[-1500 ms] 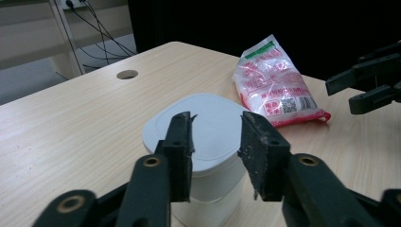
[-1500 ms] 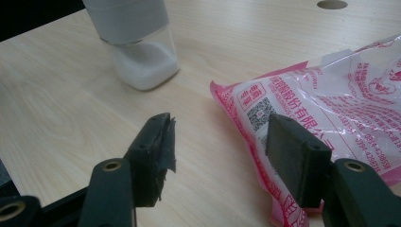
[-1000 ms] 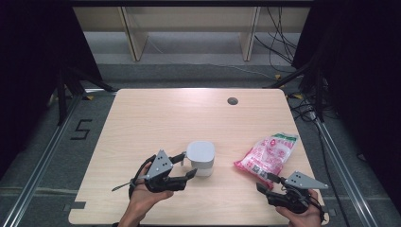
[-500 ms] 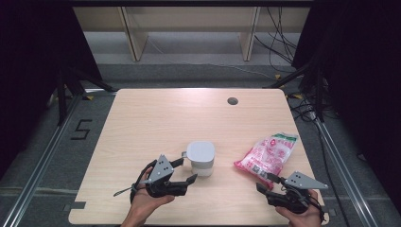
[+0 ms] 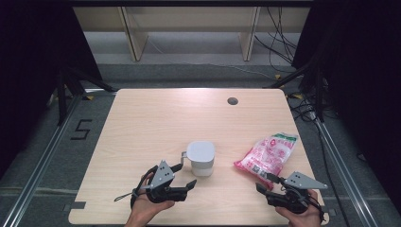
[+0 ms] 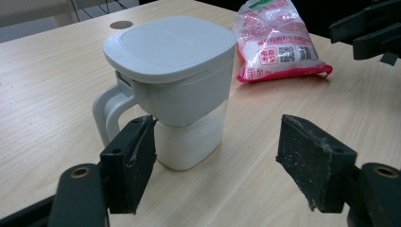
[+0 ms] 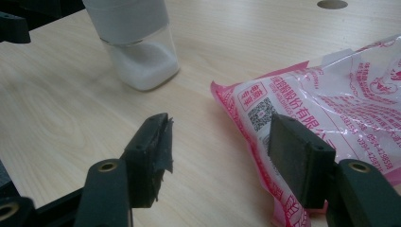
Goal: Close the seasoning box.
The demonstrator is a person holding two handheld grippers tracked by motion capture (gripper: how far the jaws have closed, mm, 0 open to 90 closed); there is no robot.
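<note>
The left gripper (image 5: 185, 177), jaws apart and just widened, sits beside the white jug (image 5: 200, 158); the right gripper (image 5: 265, 184) gapes near the pink bag (image 5: 267, 153).

A white lidded jug (image 6: 170, 85) holding white powder is standing on a wooden bench (image 6: 42, 75), handle facing left. The left gripper (image 6: 215, 163) is pointing at it, its black jaws having just been opening, nothing between them. A pink packet (image 6: 276, 42) is lying behind.
</note>
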